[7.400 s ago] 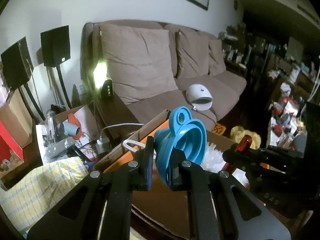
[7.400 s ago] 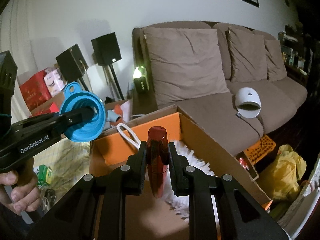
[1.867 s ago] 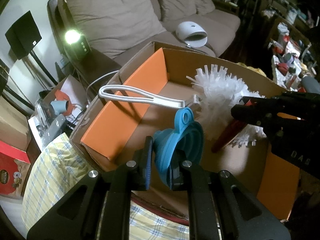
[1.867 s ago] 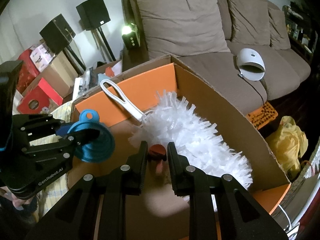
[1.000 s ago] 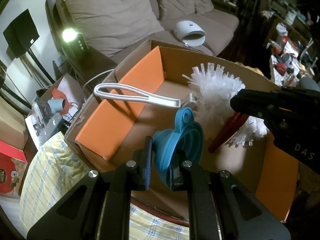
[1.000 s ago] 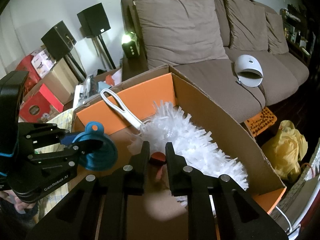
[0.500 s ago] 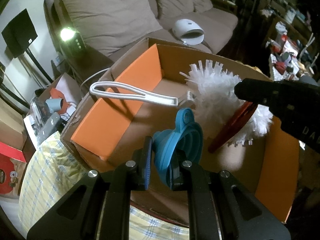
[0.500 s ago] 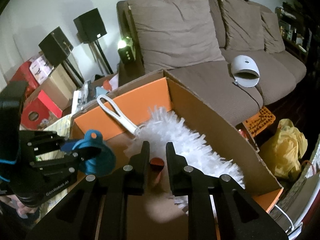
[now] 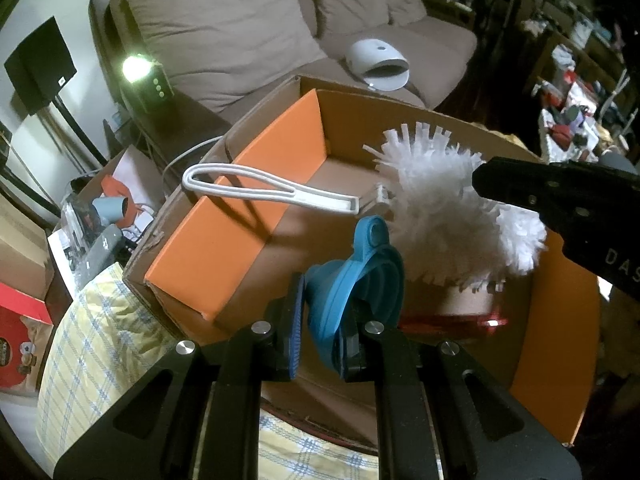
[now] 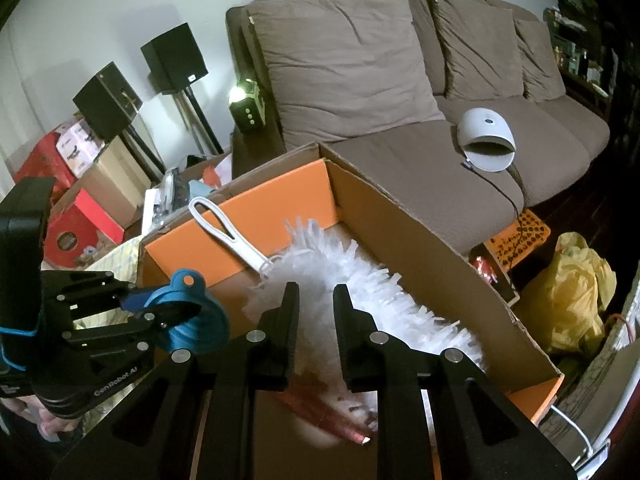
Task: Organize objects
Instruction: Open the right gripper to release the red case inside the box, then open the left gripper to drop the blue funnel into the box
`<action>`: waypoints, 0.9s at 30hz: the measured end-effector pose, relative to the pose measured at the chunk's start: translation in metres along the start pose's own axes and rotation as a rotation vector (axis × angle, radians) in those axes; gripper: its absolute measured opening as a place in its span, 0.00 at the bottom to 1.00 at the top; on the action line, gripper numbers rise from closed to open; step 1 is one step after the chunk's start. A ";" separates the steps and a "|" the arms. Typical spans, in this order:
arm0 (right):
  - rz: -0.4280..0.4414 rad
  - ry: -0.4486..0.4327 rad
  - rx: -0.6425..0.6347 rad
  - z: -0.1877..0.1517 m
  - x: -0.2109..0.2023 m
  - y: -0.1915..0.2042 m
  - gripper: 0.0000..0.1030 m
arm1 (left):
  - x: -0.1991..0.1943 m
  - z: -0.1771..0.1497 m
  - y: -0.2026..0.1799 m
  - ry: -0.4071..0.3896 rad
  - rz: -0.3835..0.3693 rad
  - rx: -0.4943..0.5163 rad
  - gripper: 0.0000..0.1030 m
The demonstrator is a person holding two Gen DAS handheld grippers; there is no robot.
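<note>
The red tube (image 10: 324, 412) lies on the floor of the cardboard box (image 10: 420, 240), half hidden under the right tongs (image 10: 316, 300) and the white duster (image 10: 360, 280) — its far end is blurred. The right tongs stand apart, holding nothing. The left tongs (image 9: 324, 316) are clamped on one blue funnel (image 9: 356, 284), held over the box's near edge. One duster, one tube, one funnel. Two black speakers (image 10: 174, 58) stand by the sofa (image 10: 360, 60). Readable writing: "GenRobot.AI" on the left unit, "DAS" — cut off — on the right.
</note>
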State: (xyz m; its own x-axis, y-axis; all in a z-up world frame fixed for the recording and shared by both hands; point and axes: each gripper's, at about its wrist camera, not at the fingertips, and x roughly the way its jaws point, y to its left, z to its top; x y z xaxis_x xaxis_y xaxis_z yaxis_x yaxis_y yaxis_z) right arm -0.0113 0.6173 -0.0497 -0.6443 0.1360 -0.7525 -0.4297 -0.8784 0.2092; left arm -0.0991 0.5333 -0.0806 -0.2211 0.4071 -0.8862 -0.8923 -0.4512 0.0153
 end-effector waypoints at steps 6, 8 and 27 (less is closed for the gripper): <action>-0.002 -0.005 0.000 0.000 0.001 0.000 0.18 | -0.001 0.000 0.000 0.000 -0.004 0.000 0.11; -0.003 -0.005 0.001 0.000 0.001 0.000 0.18 | 0.000 0.000 0.000 0.001 -0.004 0.001 0.11; -0.005 -0.014 0.006 0.001 -0.002 -0.003 0.19 | -0.003 0.000 -0.001 0.016 -0.018 -0.007 0.25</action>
State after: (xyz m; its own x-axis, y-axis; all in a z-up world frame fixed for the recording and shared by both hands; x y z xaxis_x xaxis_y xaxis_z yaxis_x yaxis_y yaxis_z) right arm -0.0090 0.6203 -0.0488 -0.6505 0.1470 -0.7451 -0.4368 -0.8750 0.2088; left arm -0.0978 0.5321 -0.0777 -0.1983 0.4022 -0.8938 -0.8934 -0.4493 -0.0040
